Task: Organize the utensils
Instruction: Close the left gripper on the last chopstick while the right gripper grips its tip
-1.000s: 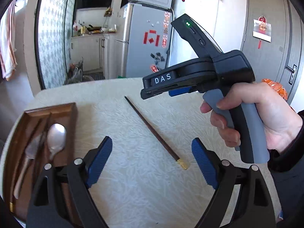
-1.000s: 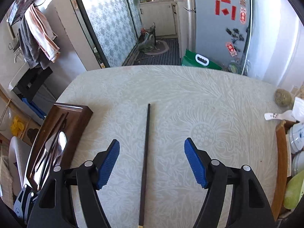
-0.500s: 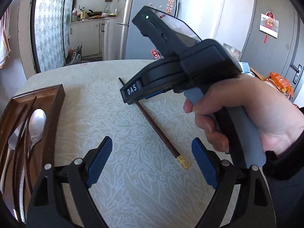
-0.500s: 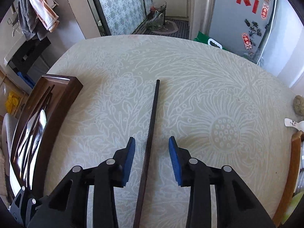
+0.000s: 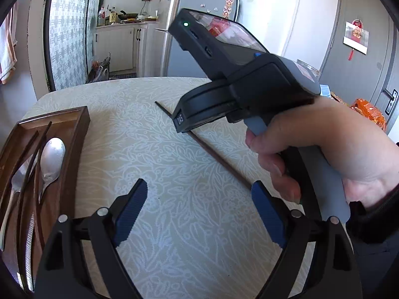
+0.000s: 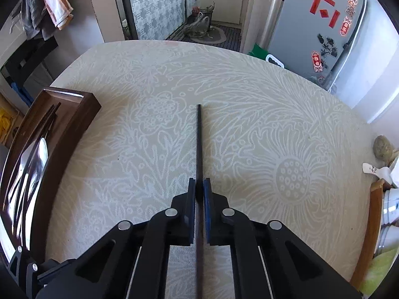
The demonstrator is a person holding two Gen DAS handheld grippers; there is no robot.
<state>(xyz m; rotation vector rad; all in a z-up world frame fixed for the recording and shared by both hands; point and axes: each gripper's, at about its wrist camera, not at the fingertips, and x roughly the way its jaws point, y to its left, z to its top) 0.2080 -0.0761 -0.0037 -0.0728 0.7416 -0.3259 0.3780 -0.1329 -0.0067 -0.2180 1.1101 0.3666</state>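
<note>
The chopstick (image 6: pixel 199 144) is pinched lengthwise by the right gripper (image 6: pixel 199 194), the wooden tray (image 6: pixel 72 124) lying left; the left gripper (image 5: pixel 199 214) is spread.

Right gripper (image 6: pixel 199 186) clamped on chopstick (image 6: pixel 199 139)

Black tool (image 6: pixel 199 191), blue pads (image 5: pixel 131 214), silver screws.

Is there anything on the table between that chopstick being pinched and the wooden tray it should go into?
Nothing visible. The right gripper has its jaws closed on the chopstick, and only bare patterned tablecloth lies between it and the wooden tray at the left. The tray's near wall is the only thing to clear.
</note>
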